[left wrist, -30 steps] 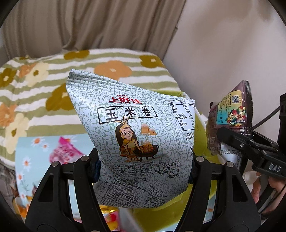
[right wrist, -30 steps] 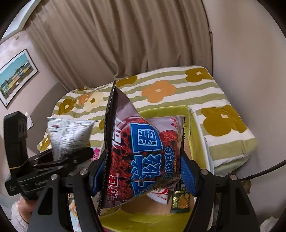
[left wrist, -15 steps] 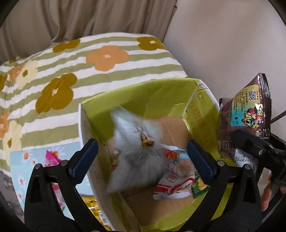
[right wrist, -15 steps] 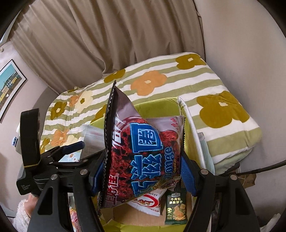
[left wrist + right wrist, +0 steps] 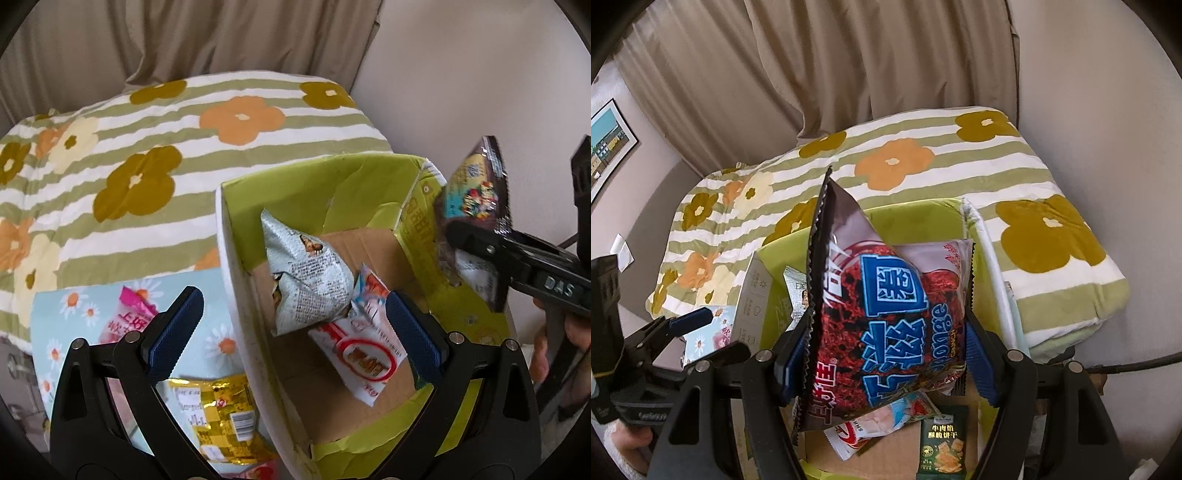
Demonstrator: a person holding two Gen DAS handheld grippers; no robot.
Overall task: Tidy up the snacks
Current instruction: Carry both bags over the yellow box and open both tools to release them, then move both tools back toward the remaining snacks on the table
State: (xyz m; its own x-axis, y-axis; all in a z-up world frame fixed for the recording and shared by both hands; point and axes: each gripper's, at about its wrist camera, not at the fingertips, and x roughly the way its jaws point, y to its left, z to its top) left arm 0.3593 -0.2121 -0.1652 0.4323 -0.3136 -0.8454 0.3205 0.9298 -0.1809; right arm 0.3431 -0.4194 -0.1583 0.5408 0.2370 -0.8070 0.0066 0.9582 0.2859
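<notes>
Now the left gripper [image 5: 291, 325] is wide open and empty above a green box [image 5: 332, 184]; just ahead, a silver snack bag [image 5: 306, 273] lies inside. Alongside, the right gripper [image 5: 886, 354] clamps a dark red snack bag [image 5: 882, 317].

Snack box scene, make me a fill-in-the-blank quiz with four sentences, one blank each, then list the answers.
1. The right claw is shut on a dark red ____.
2. The left claw is open and holds ____.
3. The grey snack bag lies inside the green ____.
4. The gold packet lies ____ the box.

Missing words: snack bag; nothing; box; outside
</notes>
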